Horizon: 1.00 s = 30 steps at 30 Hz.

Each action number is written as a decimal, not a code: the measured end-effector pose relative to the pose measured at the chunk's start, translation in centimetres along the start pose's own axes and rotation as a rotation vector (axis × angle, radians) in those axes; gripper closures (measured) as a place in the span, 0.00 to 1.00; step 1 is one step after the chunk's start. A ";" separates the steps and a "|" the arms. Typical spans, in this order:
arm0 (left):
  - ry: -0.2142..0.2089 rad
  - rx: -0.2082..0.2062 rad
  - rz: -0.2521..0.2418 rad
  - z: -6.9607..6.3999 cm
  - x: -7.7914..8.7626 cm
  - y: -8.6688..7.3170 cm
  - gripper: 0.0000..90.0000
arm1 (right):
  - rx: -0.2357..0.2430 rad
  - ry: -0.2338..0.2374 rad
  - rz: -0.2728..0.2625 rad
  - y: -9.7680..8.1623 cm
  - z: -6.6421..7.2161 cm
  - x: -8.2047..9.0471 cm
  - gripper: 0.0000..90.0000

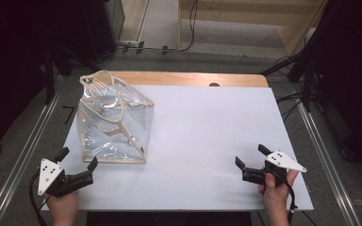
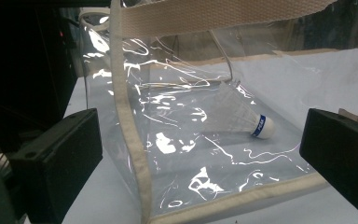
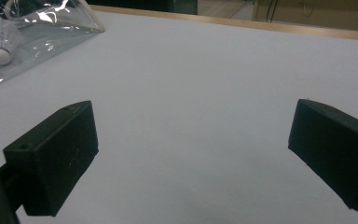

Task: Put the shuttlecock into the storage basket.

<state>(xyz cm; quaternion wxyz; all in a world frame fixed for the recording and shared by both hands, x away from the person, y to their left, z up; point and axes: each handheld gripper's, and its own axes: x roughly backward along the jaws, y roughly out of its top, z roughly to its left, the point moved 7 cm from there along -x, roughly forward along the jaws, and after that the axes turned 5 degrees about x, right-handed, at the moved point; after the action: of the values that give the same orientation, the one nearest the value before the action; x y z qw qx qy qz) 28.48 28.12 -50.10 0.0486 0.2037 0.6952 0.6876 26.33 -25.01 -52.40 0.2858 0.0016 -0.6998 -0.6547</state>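
Right now both my grippers gape wide, holding nothing — left gripper low left beside the clear bag, right gripper low right. A shuttlecock lies inside (loose); the slick, floppy film could slip or collapse.

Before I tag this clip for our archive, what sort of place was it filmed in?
Probably a lab or recording workspace: a white-topped wooden table framed by metal floor rails, loose black cables on the floor behind, and dark equipment racks at both sides.
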 end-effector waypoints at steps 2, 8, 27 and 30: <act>0.000 0.001 0.000 0.0 0.0 0.0 0.00 | 0.000 -0.006 -0.001 -0.2 -0.4 0.2 0.00; 0.000 -0.003 0.002 0.0 0.0 0.0 0.00 | -0.025 -0.028 -0.004 -0.9 -1.7 1.0 0.00; 0.000 -0.002 0.002 0.0 0.0 0.0 0.00 | -0.079 -0.093 -0.047 -1.8 -5.7 3.4 0.00; -0.001 0.001 -0.001 0.0 0.0 0.0 0.00 | -0.094 -0.105 -0.072 -1.8 -6.6 4.0 0.00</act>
<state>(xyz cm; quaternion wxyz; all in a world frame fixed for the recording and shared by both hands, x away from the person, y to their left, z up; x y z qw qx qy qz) 28.51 28.15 -50.09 0.0492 0.2038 0.6958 0.6869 24.98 -32.82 -52.57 0.2248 -0.0207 -0.6819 -0.6957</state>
